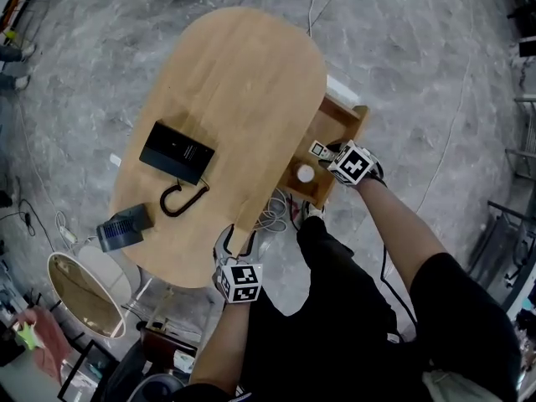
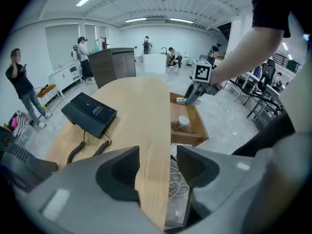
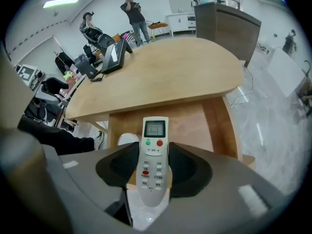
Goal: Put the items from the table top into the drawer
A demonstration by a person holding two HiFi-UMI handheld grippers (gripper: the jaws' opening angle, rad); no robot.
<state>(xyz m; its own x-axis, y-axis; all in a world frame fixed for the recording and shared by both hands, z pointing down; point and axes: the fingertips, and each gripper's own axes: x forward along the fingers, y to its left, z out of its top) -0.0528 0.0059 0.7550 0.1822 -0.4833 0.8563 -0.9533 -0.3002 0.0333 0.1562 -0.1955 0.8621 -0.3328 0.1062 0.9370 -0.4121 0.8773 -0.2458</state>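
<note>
open office, oval wooden table (image 1: 234,82), drawer (image 1: 342,122) pulled out at its side. right gripper (image 1: 333,153) clamped on white remote (image 3: 155,130), held over the drawer. looks light, stiff, slick plastic; grip mid-body across the sides. left gripper (image 2: 156,172) jaws apart, empty, at table edge.

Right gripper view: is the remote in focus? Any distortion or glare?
Right gripper view: remote sharp, buttons distinct, no glare on its screen; fisheye warp grows toward the rim, corners vignetted black. Head view: remote tiny, detail lost.
</note>
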